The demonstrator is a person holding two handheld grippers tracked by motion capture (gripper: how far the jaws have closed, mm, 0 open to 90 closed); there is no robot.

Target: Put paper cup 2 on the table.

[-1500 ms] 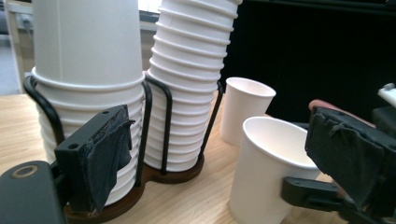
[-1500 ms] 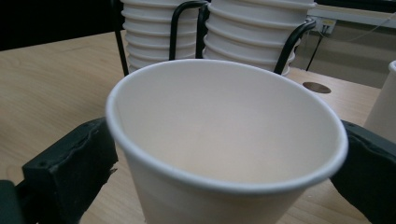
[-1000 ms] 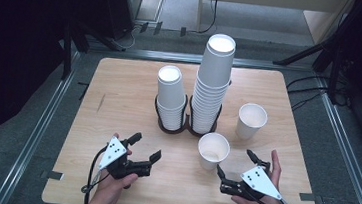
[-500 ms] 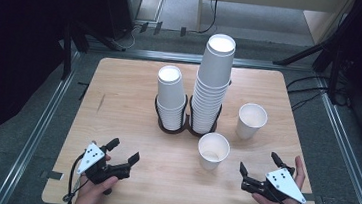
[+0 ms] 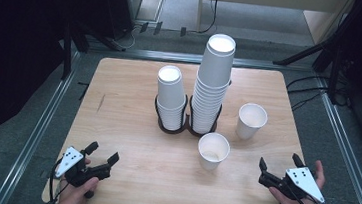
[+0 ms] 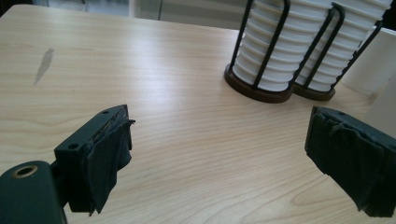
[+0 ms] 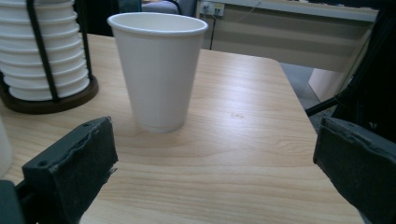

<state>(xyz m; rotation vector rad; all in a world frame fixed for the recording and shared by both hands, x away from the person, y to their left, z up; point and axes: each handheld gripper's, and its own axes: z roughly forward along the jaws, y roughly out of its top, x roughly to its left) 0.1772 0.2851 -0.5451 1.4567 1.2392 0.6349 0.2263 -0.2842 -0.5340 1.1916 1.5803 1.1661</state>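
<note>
Tongs at the near edge of the surface (image 5: 135,82), one pair per hand. Left tongs (image 5: 99,154) lay near the near-left corner, jaws apart with nothing between them; in the left gripper view the two padded jaws stood wide over bare wood. Right tongs (image 5: 278,168) lay near the near-right corner, jaws likewise apart and empty; in the right gripper view they framed the far cup (image 7: 158,70), which stood upright and well clear of both pads. Near cup (image 5: 213,151) stood upright between the two hands, nearer the right tongs, touched by neither. Far cup sat just beyond it, toward the right edge. Behind both, at mid-surface, a black wire holder (image 5: 170,126) carried two stacks side by side: short stack (image 5: 170,93) on the left, tall stack (image 5: 213,80) on the right. Beyond the surface lay floor and cables.
</note>
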